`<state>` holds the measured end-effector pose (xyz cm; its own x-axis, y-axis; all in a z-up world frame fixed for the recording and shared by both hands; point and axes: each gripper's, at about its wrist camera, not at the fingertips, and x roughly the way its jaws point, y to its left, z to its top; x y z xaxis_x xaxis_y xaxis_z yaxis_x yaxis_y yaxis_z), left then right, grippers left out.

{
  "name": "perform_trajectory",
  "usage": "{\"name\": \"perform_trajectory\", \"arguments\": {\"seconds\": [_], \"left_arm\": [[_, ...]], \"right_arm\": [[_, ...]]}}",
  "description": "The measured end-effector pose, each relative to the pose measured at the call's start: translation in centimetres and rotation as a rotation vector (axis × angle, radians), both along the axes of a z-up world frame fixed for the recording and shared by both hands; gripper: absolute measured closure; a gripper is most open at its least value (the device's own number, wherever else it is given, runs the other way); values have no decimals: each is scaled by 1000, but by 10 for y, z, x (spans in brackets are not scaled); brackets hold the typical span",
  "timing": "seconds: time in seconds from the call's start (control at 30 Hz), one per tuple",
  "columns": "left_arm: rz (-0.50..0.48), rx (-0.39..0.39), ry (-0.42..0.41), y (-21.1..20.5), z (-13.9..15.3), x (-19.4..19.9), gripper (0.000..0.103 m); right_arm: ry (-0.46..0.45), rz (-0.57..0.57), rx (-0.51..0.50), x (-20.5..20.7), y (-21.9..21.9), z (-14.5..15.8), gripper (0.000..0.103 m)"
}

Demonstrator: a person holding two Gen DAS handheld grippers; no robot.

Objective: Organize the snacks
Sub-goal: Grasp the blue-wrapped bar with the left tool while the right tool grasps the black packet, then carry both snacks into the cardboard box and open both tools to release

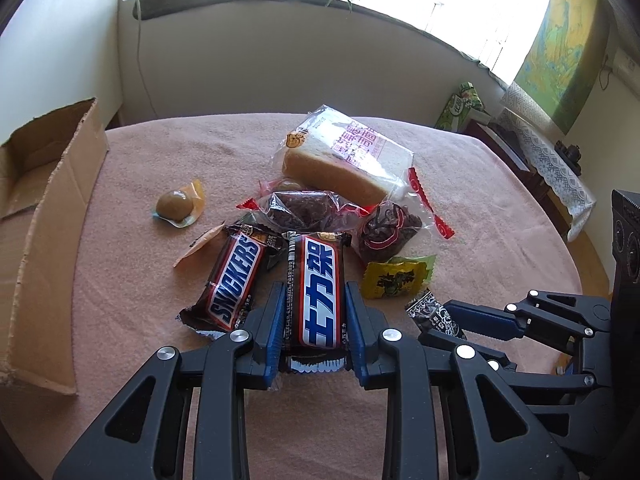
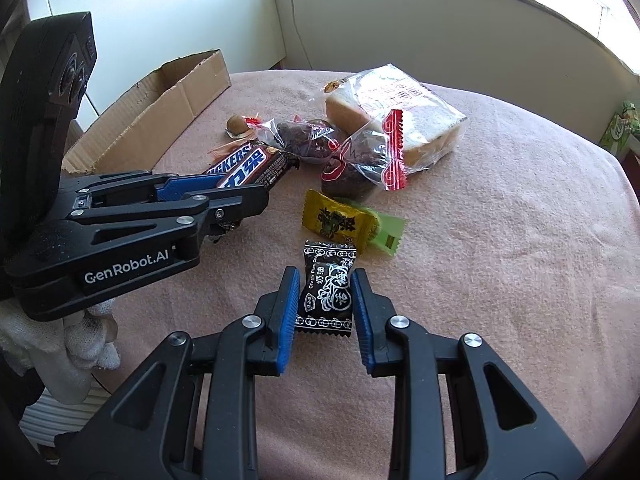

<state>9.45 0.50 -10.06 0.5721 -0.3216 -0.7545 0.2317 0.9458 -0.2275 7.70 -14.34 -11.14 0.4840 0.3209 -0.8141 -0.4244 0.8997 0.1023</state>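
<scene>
My left gripper (image 1: 314,292) is shut on a brown Snickers bar with Chinese lettering (image 1: 320,280), its blue pads pressed on both long sides. A second Snickers bar (image 1: 236,276) lies just left of it on the pink cloth. In the right wrist view my right gripper (image 2: 325,276) is shut on a small black plum candy packet (image 2: 326,284), low over the cloth. The left gripper (image 2: 244,188) shows there at the left with its bar (image 2: 252,168). A yellow candy packet (image 2: 340,220) lies just beyond the black one.
An open cardboard box (image 1: 44,200) stands at the table's left edge. Behind the bars lie a bagged bread slice (image 1: 348,156), two clear packets of dark dried fruit (image 1: 304,208), and a round brown sweet (image 1: 174,204). A gloved hand (image 2: 80,344) holds the left gripper.
</scene>
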Motion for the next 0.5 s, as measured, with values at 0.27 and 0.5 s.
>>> {"name": "perform_trajectory", "arguments": {"seconds": [0.27, 0.5], "left_arm": [[31, -20, -40, 12, 19, -13, 76], [70, -28, -76, 24, 34, -24, 76]], "right_arm": [[-42, -3, 11, -7, -1, 20, 76], [-87, 27, 16, -7, 13, 41, 76]]}}
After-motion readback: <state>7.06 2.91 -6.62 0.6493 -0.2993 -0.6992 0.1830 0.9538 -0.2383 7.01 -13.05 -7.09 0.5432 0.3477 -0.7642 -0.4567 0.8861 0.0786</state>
